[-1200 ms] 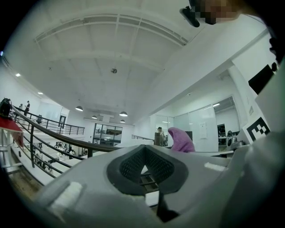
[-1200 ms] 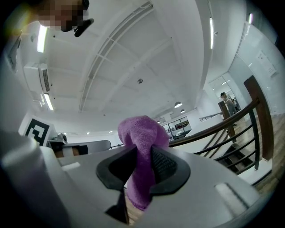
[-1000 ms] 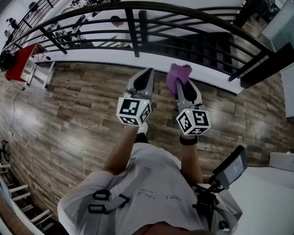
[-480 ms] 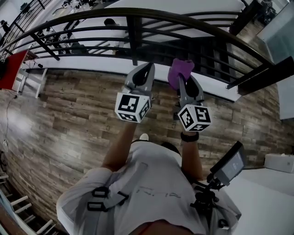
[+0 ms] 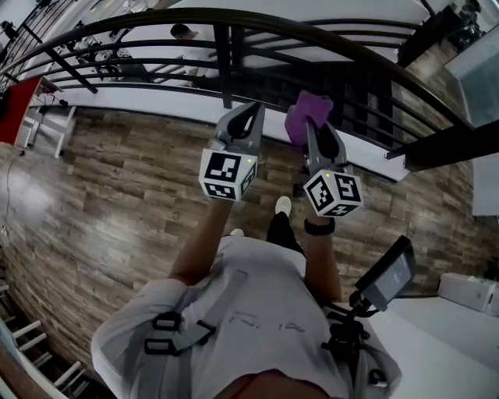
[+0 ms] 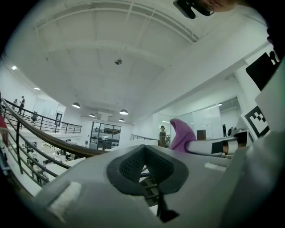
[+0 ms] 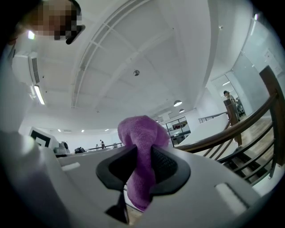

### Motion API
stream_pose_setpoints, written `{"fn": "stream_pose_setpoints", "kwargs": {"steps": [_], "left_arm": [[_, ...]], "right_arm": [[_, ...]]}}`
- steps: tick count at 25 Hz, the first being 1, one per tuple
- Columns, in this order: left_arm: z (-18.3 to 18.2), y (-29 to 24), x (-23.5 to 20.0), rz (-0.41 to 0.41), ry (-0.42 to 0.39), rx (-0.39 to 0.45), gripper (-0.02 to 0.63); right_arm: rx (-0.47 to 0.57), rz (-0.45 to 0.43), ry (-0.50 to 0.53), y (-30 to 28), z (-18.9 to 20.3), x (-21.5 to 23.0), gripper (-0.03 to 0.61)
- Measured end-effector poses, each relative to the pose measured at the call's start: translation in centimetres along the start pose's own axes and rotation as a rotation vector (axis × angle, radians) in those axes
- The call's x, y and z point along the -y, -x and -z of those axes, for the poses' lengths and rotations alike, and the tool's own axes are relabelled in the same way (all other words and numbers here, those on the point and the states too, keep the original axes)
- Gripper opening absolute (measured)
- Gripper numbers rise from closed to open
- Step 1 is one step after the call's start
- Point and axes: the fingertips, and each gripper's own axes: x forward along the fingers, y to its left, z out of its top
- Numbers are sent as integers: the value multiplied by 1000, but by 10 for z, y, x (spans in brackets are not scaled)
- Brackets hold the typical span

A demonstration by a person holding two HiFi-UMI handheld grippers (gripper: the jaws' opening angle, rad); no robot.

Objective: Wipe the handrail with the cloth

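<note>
The dark curved handrail (image 5: 234, 17) runs across the top of the head view above black bars. My right gripper (image 5: 310, 128) is shut on a purple cloth (image 5: 306, 114), which bunches out past the fingertips just short of the railing. In the right gripper view the cloth (image 7: 143, 133) is pinched between the pads, with the handrail (image 7: 231, 129) to the right. My left gripper (image 5: 249, 115) is beside it to the left, jaws together and empty. The left gripper view shows the handrail (image 6: 58, 143) at left and the cloth (image 6: 180, 132) at right.
Wood-plank floor (image 5: 117, 179) lies under me, ending at a white ledge (image 5: 140, 97) below the railing. Black posts (image 5: 224, 62) hold the rail. Stairs (image 5: 351, 86) drop beyond it. A red table (image 5: 9, 109) is far left, and a small screen (image 5: 387, 280) hangs at my right side.
Both grippers have moved together toward the railing, which now lies closer. A shoe has come into view below them. The cloth stays held and the jaws have not changed.
</note>
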Motion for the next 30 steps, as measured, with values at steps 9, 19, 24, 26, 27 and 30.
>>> {"fn": "stream_pose_setpoints", "kwargs": {"steps": [9, 19, 24, 26, 27, 30], "left_arm": [[13, -125, 17, -76, -12, -23, -2], [23, -207, 31, -185, -64, -52, -3], [26, -227, 2, -226, -86, -49, -3], [26, -237, -15, -243, -96, -54, -3], [27, -242, -25, -251, -101, -57, -3], [26, -253, -59, -281, -114, -43, -2]], "right_arm": [[1, -34, 99, -58, -43, 108, 84], [-99, -178, 208, -94, -34, 179, 83], [-147, -213, 325, -133, -20, 177, 87], [-176, -242, 397, -158, -12, 173, 87], [-198, -262, 427, -172, -7, 170, 87], [-263, -324, 463, -222, 7, 159, 87]]}}
